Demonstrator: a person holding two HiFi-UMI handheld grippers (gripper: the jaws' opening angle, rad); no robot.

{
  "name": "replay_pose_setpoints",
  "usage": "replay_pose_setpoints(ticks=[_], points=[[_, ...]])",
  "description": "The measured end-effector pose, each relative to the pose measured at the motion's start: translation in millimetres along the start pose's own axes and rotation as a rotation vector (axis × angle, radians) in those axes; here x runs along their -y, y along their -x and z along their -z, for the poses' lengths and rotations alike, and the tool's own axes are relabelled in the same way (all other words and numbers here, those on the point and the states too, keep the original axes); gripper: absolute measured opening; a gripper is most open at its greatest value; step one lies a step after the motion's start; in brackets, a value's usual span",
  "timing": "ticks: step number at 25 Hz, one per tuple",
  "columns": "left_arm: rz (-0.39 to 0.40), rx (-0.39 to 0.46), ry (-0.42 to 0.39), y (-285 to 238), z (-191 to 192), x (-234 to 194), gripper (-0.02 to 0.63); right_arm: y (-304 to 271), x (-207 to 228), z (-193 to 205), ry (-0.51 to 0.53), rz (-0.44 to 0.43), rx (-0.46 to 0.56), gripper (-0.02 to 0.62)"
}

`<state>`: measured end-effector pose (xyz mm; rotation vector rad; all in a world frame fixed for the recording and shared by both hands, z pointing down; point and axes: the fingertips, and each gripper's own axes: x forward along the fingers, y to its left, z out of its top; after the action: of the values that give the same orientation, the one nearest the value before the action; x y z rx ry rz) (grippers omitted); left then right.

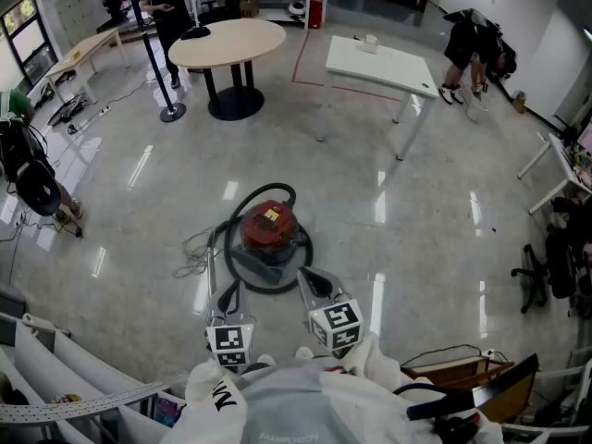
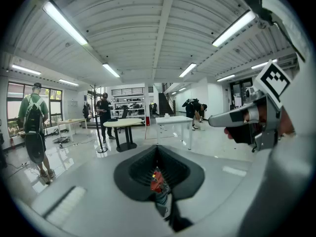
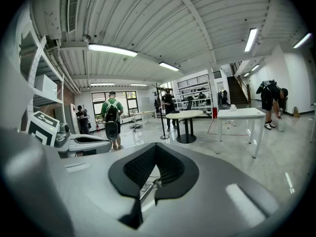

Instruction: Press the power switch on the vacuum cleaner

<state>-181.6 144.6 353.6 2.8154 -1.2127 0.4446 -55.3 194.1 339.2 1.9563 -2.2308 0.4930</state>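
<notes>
**A:** How do we hold the left gripper (image 1: 228, 292)?

**B:** Its jaws are pressed together at the tips, with nothing pinched. In the left gripper view we look past them onto the red, round canister vacuum cleaner (image 2: 157, 180), which shows through the slit beneath the tips.

**A:** And our right gripper (image 1: 313, 278)?

**B:** The same: its jaws are closed on nothing. Through its slit we see floor and a thin grey cable (image 3: 146, 186).

**A:** Where does the vacuum cleaner sit for us?

**B:** On the glossy grey floor (image 1: 416, 211), just beyond the tips of both grippers and between them. A black hose (image 1: 274, 189) loops around its body, and a yellow label (image 1: 270, 215) lies on top. We cannot make out the switch.

**A:** What do we see farther out?

**B:** The cable lies tangled on the floor at the vacuum cleaner's left. Far off stand a round beige table (image 1: 228, 42) on the left and a white rectangular table (image 1: 381, 65) on the right.
</notes>
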Motion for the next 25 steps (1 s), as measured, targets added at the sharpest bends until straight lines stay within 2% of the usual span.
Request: replay_pose_setpoints(ticks=[6,18,25], points=[[-0.012,-0.006,-0.012,-2,11,-2,0.0,3,4,0,-0.001,0.005,0.002,0.0],[-0.008,-0.012,-0.023,-9,7,12,0.0,12,21,-3,-0.047,0.007,0.03,0.0],[0.006,-0.018,-0.02,-15,-8,42,0.0,29,42,-1,-0.06,-0.001,0.019,0.0]])
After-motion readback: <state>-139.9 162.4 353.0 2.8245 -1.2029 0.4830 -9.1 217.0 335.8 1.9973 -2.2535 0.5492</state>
